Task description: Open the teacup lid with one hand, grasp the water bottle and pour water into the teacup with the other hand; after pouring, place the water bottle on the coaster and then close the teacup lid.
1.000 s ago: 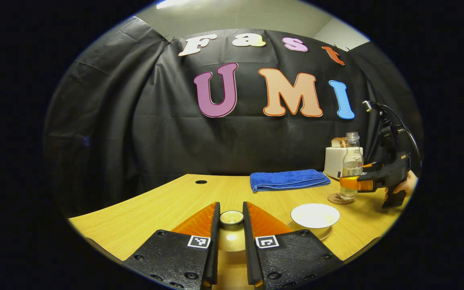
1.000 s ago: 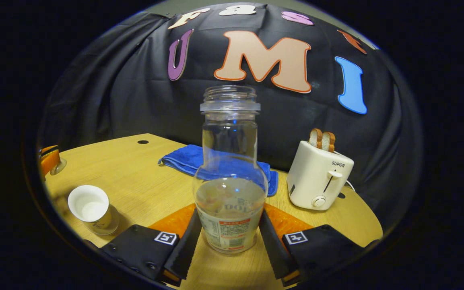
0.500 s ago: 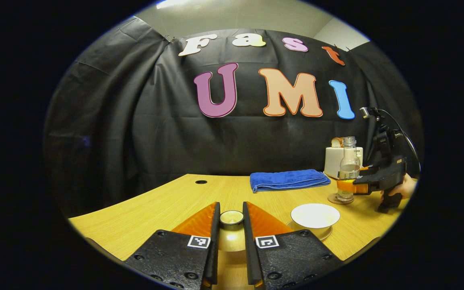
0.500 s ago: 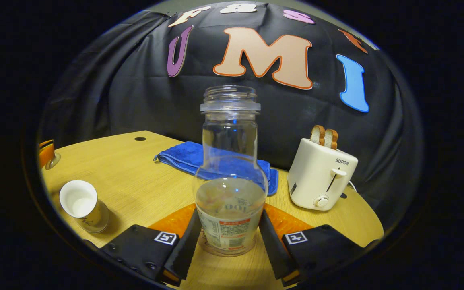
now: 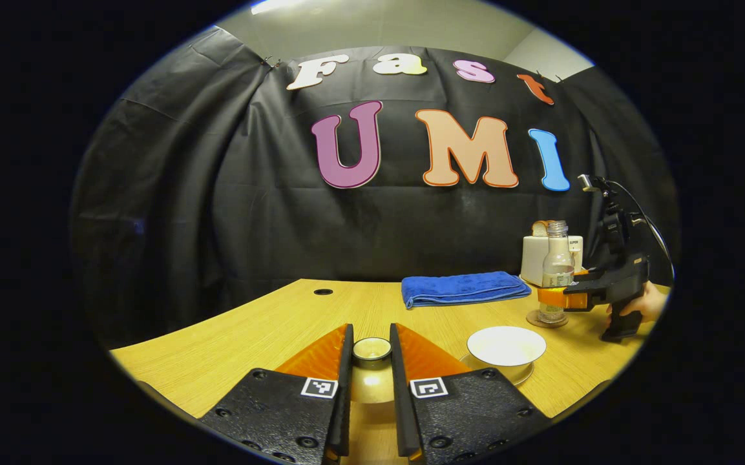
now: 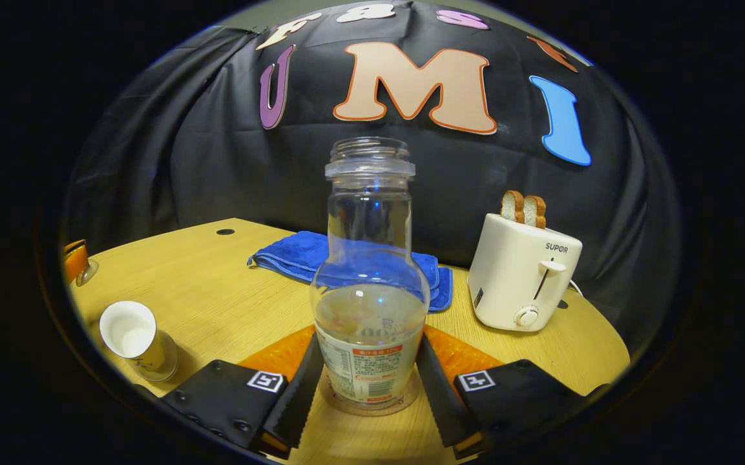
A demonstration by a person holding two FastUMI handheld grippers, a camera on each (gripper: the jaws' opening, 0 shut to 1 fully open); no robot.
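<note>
We see the water bottle [image 6: 369, 303] upright on the coaster [image 6: 372, 405], our right gripper [image 6: 369, 387] fingers closed against its sides. Our left gripper [image 5: 371, 378] clamps the teacup lid [image 5: 371, 349] beside the open teacup [image 5: 506, 345] on the tabletop [image 5: 269, 329].

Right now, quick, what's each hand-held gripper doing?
Left hand-held gripper: shut on the teacup lid.
Right hand-held gripper: shut on the water bottle, which stands on the coaster.
</note>
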